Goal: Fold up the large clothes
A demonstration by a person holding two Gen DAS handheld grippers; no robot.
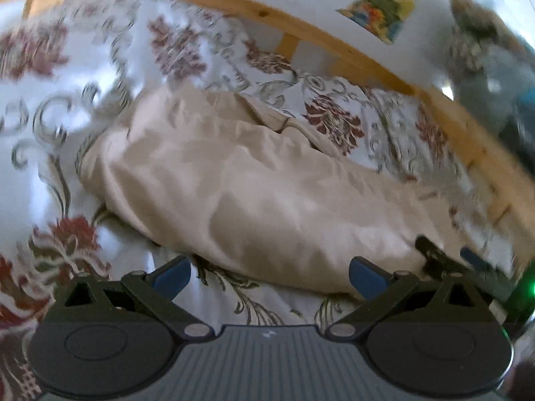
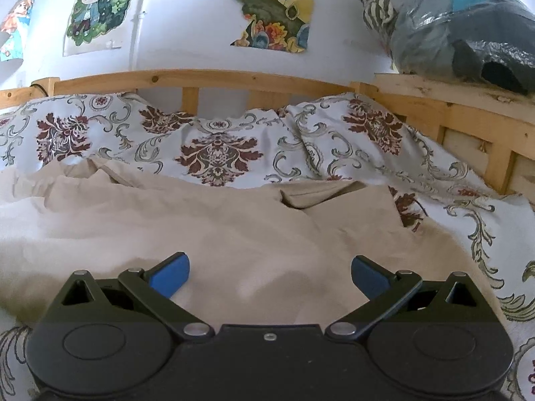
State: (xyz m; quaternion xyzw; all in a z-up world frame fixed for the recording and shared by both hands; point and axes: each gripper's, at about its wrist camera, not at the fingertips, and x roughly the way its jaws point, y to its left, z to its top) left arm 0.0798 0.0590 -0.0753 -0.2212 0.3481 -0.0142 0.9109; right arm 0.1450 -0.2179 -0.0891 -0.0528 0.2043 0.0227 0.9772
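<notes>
A large beige garment (image 1: pixel 234 187) lies crumpled in a long heap on the floral bedspread (image 1: pixel 50 133). My left gripper (image 1: pixel 269 279) is open and empty, just short of the garment's near edge. The right gripper shows at the lower right of the left wrist view (image 1: pixel 444 257), at the garment's right end. In the right wrist view the garment (image 2: pixel 200 227) spreads across the bed, folds and a flap at its far edge. My right gripper (image 2: pixel 270 275) is open and empty, low over the cloth.
A wooden bed rail (image 2: pixel 200 78) runs along the far side by a white wall with posters (image 2: pixel 274 6). A wooden shelf (image 2: pixel 451 97) at the right holds plastic-wrapped bundles (image 2: pixel 461 23). The left wrist view is motion-blurred.
</notes>
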